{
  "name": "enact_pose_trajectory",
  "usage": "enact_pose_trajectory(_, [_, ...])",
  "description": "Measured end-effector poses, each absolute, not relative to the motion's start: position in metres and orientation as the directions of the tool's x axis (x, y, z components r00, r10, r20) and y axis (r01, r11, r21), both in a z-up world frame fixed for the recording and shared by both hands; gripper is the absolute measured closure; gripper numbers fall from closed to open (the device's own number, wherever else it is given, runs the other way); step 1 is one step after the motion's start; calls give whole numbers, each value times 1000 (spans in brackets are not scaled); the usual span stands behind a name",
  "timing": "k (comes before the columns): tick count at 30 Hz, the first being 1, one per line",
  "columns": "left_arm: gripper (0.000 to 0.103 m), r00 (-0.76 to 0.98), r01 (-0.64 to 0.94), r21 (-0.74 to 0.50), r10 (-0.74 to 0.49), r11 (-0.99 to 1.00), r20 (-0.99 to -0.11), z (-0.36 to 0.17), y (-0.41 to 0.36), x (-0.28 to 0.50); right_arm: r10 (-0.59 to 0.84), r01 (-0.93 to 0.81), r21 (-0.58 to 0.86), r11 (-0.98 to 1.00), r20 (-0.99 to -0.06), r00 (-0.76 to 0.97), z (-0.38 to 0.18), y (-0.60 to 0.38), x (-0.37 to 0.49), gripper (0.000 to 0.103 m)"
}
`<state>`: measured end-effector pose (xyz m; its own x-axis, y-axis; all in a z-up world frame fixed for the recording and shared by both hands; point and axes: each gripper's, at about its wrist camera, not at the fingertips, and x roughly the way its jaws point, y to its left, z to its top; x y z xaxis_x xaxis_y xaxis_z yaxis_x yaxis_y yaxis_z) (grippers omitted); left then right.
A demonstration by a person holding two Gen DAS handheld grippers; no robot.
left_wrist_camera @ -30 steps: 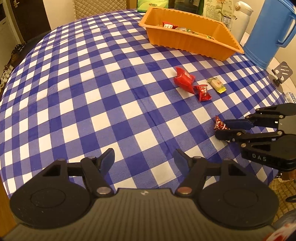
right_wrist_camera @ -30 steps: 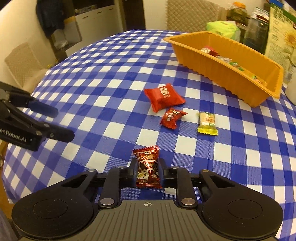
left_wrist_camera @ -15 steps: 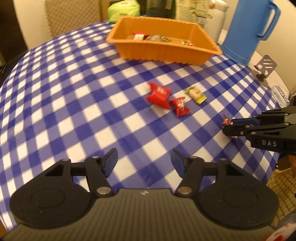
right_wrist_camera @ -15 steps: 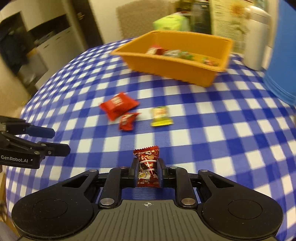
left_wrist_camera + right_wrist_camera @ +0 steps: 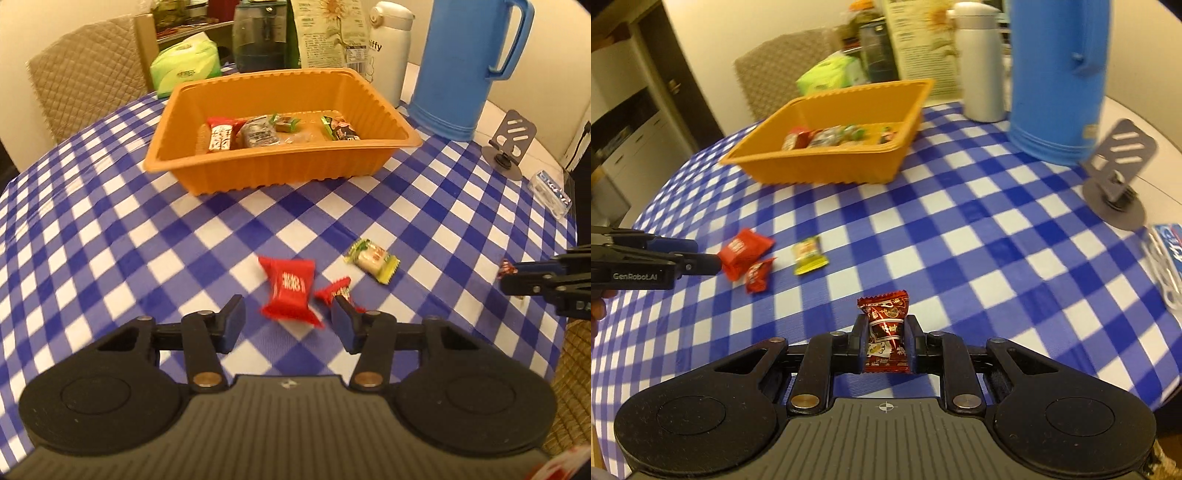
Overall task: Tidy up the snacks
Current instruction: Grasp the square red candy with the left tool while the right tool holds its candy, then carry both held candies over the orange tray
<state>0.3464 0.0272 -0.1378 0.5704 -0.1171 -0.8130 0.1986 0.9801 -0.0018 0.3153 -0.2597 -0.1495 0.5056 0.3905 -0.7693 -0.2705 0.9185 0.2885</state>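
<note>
Only right-wrist view shows right tongs (image 5: 885,341) pinching dark-red candy (image 5: 886,334).

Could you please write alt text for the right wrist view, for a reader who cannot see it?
The right gripper is shut on a dark red candy above a blue checked tablecloth. Ahead, an orange tray holds snacks; three wrapped snacks lie loose at left, by the open left gripper.

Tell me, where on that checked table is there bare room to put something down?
Bare cloth lies left of the large red packet, and between the orange plastic tray and the yellow-green wrapped sweet. Crowded: around those loose sweets and inside the tray.
</note>
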Motion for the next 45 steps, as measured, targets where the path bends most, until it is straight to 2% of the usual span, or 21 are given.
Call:
enact_pose_trajectory(5, [59,542,206,-25,-136,978,-829,-147,27,366,371,-218,301,928,-767,523,-148,-271,316,83])
enact_pose_trajectory(7, [63,535,215,-30,-143,976,-832,-150,28,373,366,-203,305,930,-767,526,-148,-274,316,83])
enact_pose_trajectory(12, [65,514,237,-27,-149,971,-845,-156,27,384,354,-176,309,935,-768,533,-149,-278,317,83])
enact_pose_trajectory(25, [80,477,205,-67,-160,976,-864,-164,36,389,354,-181,305,935,-769,532,-149,-273,322,83])
enact_pose_trajectory(35, [80,515,126,-70,-125,990,-848,-152,64,372,384,-222,314,923,-760,524,-145,-264,330,83])
enact_pose_trajectory(45, [80,597,63,-66,-90,996,-797,-110,90,363,434,-267,343,901,-739,515,-134,-252,343,83])
